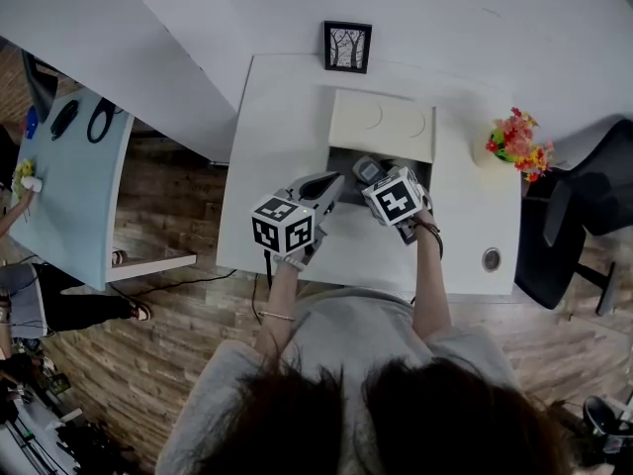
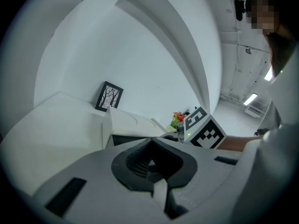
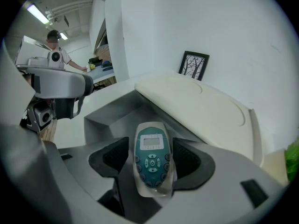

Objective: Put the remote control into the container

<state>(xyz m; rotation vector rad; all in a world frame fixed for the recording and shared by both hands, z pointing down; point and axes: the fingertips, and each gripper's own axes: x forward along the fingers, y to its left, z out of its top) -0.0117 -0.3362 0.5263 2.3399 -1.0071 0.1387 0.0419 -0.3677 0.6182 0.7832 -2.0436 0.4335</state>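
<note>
Nearby — frame (image 1: 347, 47), flowers (image 1: 517, 144); lid (image 1: 382, 125) half covers container (image 3: 112, 112) — right claw (image 3: 152, 158) grips remote (image 3: 150, 148).

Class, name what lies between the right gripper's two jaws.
The remote control lies there, clamped by the right gripper, with the open container just beyond it. The right gripper view shows this.

Bright, even light; soft shadows; ceiling strip light (image 3: 36, 12) glaring; fisheye gripper views, dark vignetted corners.
</note>
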